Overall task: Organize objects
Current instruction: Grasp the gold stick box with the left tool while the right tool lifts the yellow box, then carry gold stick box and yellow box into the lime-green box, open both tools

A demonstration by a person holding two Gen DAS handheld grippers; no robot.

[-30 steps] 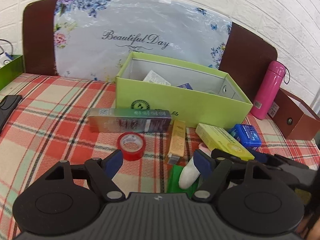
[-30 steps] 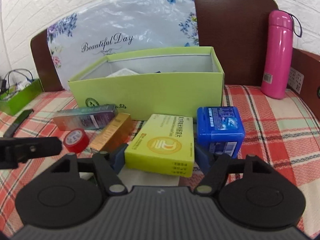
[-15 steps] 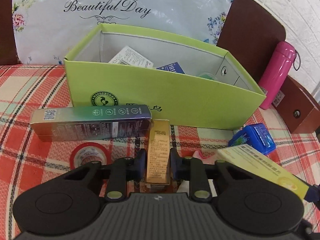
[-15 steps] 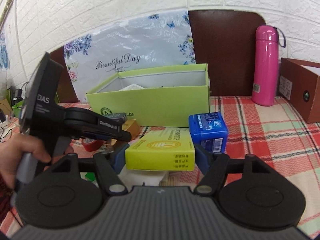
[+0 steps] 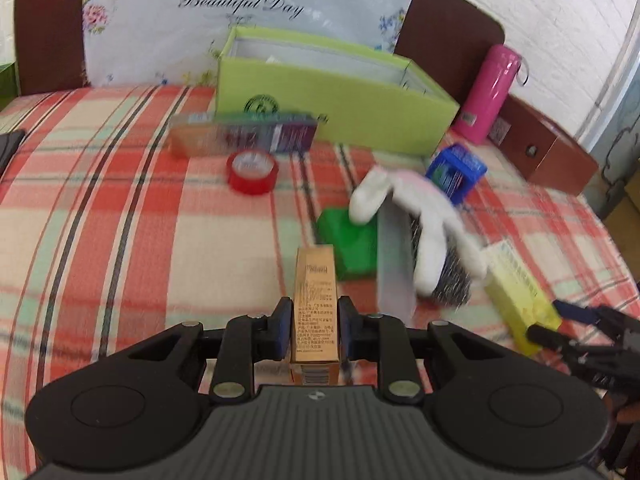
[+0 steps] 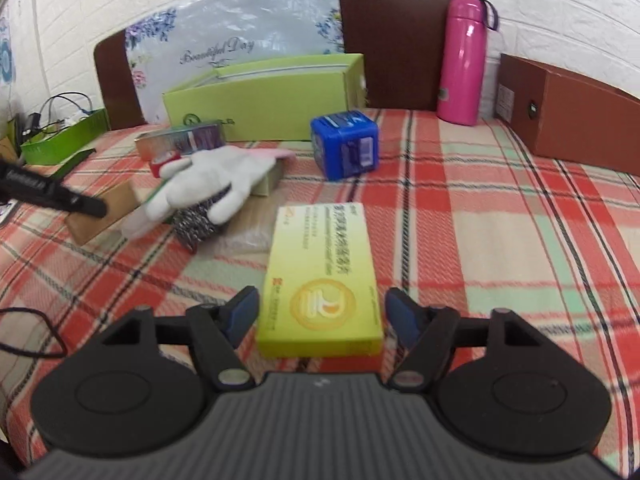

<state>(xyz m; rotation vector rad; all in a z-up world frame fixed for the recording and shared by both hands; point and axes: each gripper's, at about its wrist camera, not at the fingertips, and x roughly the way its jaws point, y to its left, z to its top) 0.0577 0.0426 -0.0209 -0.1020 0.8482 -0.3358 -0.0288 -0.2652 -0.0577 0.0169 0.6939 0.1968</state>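
My left gripper [image 5: 314,330] is shut on a narrow gold box [image 5: 315,312] and holds it above the plaid cloth, well in front of the open lime-green box [image 5: 332,108]. My right gripper [image 6: 322,314] is open, its fingers apart on either side of a yellow flat box [image 6: 322,276] that lies on the cloth. That yellow box [image 5: 520,292] and the right gripper [image 5: 556,320] also show at the right in the left wrist view. The gold box [image 6: 106,212] shows at the left in the right wrist view.
A white glove [image 5: 416,216] lies over a steel scourer [image 5: 454,280], a clear strip and a green pad [image 5: 352,240]. A red tape roll [image 5: 252,172], a long shiny box [image 5: 244,138], a blue box [image 6: 346,148], a pink bottle [image 6: 462,60] and a brown box [image 6: 568,112] stand around.
My left gripper has closed on the gold box and pulled it back from the green box. My right gripper has opened and the yellow box now lies on the cloth.
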